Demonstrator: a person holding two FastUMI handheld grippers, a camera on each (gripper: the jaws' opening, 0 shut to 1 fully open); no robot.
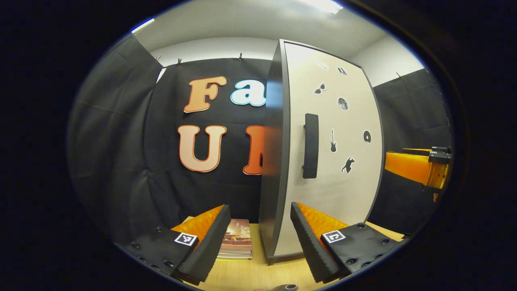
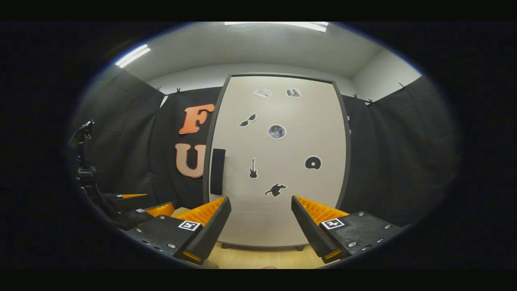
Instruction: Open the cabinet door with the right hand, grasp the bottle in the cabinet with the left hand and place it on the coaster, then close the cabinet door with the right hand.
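At the bottom of the left gripper view, the left gripper (image 1: 256,242) has its two fingers spread wide, and nothing is between them. Its left finger (image 1: 208,246) is in front of a stack of books with a brownish cover (image 1: 238,240), which lies flat on the light wooden table (image 1: 250,277) just beside the left side of the tall cabinet with a dark grey frame (image 1: 274,161). The right finger is in front of the lower part of the cabinet's pale beige door (image 1: 343,182). The door is closed, so the bottle is hidden and I cannot tell where it stands inside. On the door, the long black vertical handle (image 1: 310,145) sits near the left edge, and small black stickers are to the right of it, among them a guitar (image 1: 333,140) and a cat shape (image 1: 347,165). To the right of the cabinet, part of the other gripper's orange body (image 1: 416,167) is visible, apart from the door. At the bottom edge, in front of the cabinet, a small dark round object (image 1: 287,287) lies on the table; it is cut off and I cannot tell what it is.

At the bottom of the right gripper view, the right gripper (image 2: 260,226) is also spread open and holds nothing. It faces the closed door (image 2: 278,202) from the front, not touching it. The handle (image 2: 217,171) is up and to the left of its left finger. Left of the cabinet, the left gripper (image 2: 133,210) is seen from the side.
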